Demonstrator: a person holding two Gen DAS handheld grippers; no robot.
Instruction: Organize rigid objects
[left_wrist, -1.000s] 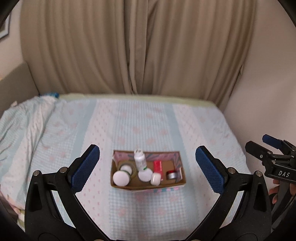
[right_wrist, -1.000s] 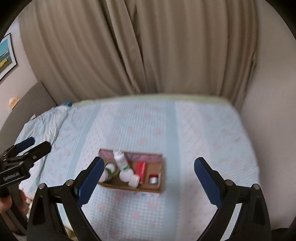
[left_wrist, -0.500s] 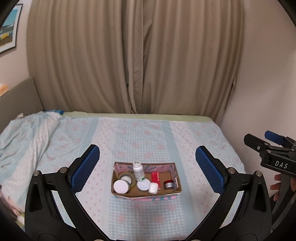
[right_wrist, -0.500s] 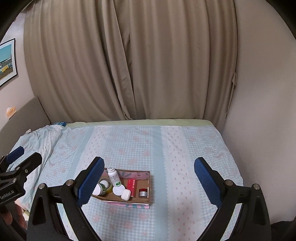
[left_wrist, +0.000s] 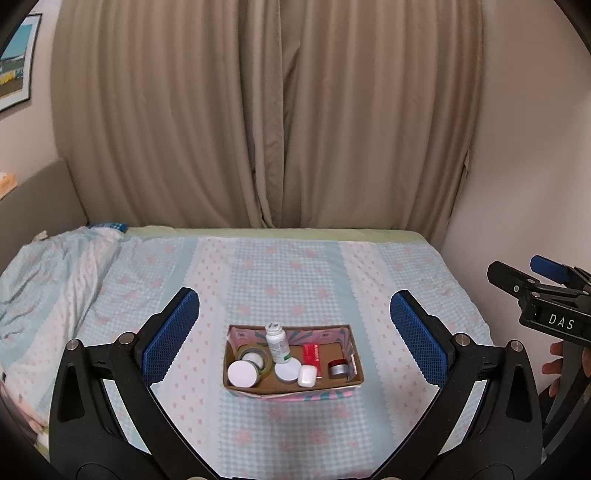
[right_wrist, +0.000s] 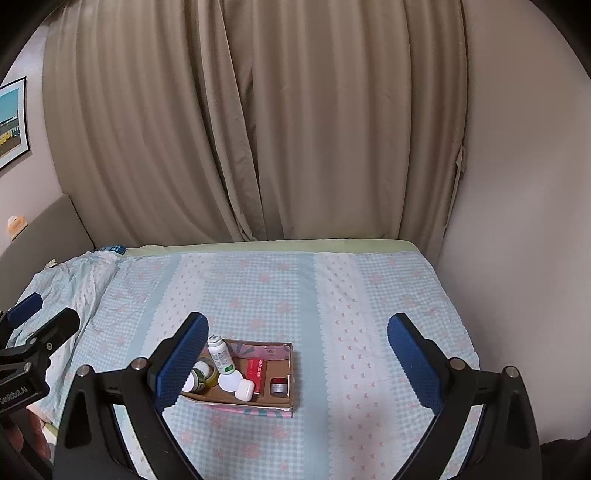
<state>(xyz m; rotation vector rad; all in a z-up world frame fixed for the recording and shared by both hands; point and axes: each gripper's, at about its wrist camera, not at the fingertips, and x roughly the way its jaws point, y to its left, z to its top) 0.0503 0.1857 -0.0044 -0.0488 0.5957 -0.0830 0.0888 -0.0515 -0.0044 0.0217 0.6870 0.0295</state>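
A shallow cardboard box (left_wrist: 345, 338) (right_wrist: 288, 384) sits on the bed. In it stand a white bottle (left_wrist: 277, 343) (right_wrist: 221, 356), a roll of tape (left_wrist: 253, 356), a white-lidded jar (left_wrist: 242, 373), a white round lid (left_wrist: 288, 371), a white earbud case (left_wrist: 307, 376) (right_wrist: 245, 389), a red packet (left_wrist: 312, 355) (right_wrist: 257, 370) and a small silver-and-red jar (left_wrist: 338, 368) (right_wrist: 279, 386). My left gripper (left_wrist: 293, 339) is open and empty, held back from the box. My right gripper (right_wrist: 297, 358) is open and empty, also held back.
The bed (left_wrist: 295, 266) has a light blue checked cover with pink flowers. A rumpled quilt (left_wrist: 55, 266) lies at the left. Beige curtains (left_wrist: 266, 110) hang behind, with a wall (left_wrist: 535, 147) at the right. The other gripper shows at each view's edge.
Both grippers have pulled back and up from the box, so it looks smaller and lower in both views. Both stay open. The box contents have not moved.
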